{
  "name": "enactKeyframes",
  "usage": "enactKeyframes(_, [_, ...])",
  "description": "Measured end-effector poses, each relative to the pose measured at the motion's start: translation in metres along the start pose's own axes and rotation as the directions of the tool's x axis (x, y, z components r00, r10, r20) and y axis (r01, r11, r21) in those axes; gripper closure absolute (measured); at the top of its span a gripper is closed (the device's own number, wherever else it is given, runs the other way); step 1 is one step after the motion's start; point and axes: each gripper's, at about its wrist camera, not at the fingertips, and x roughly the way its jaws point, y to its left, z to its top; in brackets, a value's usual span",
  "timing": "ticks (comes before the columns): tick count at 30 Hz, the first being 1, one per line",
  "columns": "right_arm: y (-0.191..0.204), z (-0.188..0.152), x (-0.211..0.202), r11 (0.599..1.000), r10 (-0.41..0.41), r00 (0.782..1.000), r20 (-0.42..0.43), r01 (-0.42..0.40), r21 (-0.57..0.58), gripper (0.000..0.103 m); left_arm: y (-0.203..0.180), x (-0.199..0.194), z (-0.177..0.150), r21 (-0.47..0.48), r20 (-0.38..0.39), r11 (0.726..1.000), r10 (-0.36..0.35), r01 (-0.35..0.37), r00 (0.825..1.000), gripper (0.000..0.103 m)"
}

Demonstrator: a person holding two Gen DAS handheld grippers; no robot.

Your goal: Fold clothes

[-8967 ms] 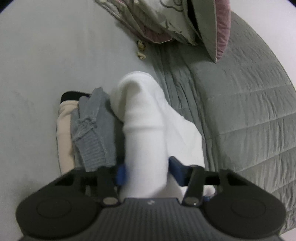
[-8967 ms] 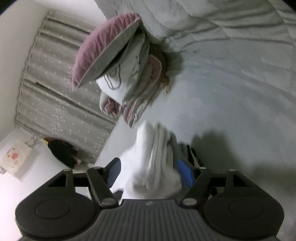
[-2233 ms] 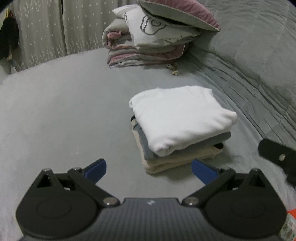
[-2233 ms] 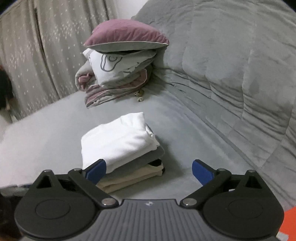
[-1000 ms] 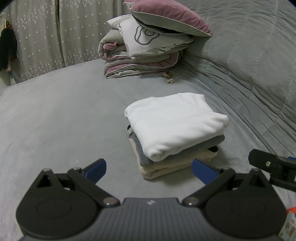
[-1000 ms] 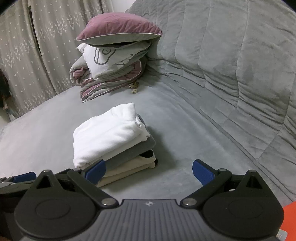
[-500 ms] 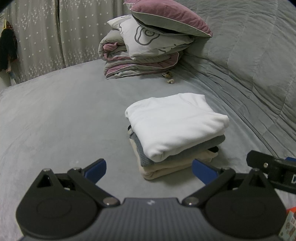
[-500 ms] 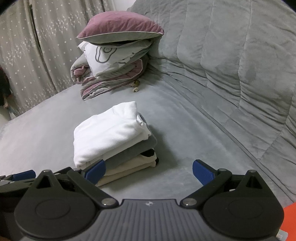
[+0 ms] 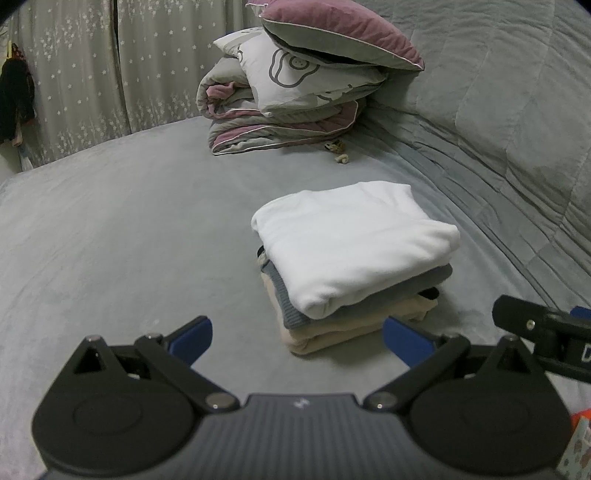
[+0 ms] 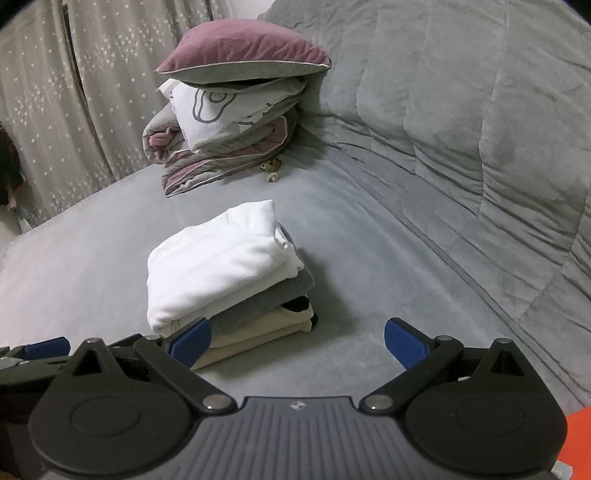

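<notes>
A folded white garment [image 9: 354, 243] [image 10: 218, 262] tops a neat stack on the grey bed, over a folded grey knit [image 9: 369, 299] [image 10: 266, 299] and a folded beige garment [image 9: 343, 328] [image 10: 258, 332]. My left gripper [image 9: 297, 338] is open and empty, a little short of the stack. My right gripper [image 10: 297, 339] is open and empty too, with the stack just beyond its left finger. The right gripper's black frame [image 9: 543, 332] shows at the right edge of the left wrist view. Part of the left gripper [image 10: 44, 349] shows at the left edge of the right wrist view.
A pile of folded bedding with a purple pillow [image 9: 340, 33] [image 10: 243, 51] on top sits at the back of the bed [image 9: 110, 229]. A quilted grey backrest [image 10: 480, 110] rises on the right. Dotted curtains [image 9: 92, 74] hang behind. A small knotted trinket [image 9: 338, 151] lies by the bedding.
Since 9 s ago both grippers have let go of the white garment, which now lies folded on the stack, and drawn back. Over the last second almost nothing moves.
</notes>
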Motion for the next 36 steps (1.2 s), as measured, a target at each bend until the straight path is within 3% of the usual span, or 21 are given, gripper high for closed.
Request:
enactKeyframes(6, [0.007,0.002,-0.006,1.000,-0.012,1.000,0.009,0.012,-0.026,0.002,0.007,-0.009,-0.002,0.002,-0.012,1.000,-0.004,0.004,1.000,0.000])
enactKeyframes(14, [0.042,0.005,-0.036,0.989,-0.066,0.997,0.047,0.072,-0.131,0.002,0.025,-0.049,-0.007,0.009,-0.001,1.000,-0.021,0.021,1.000,0.000])
enactKeyframes(21, [0.076,-0.010,-0.088,0.989,-0.012,0.997,0.072,0.023,-0.145,0.002,0.042,-0.092,-0.023,0.030,0.009,0.999,-0.026,0.026,1.000,0.000])
enactKeyframes(36, [0.110,-0.052,-0.196,0.988,-0.101,0.981,0.166,0.118,-0.096,0.000,0.077,-0.177,-0.061,0.040,0.058,0.998,-0.043,0.041,0.997,0.000])
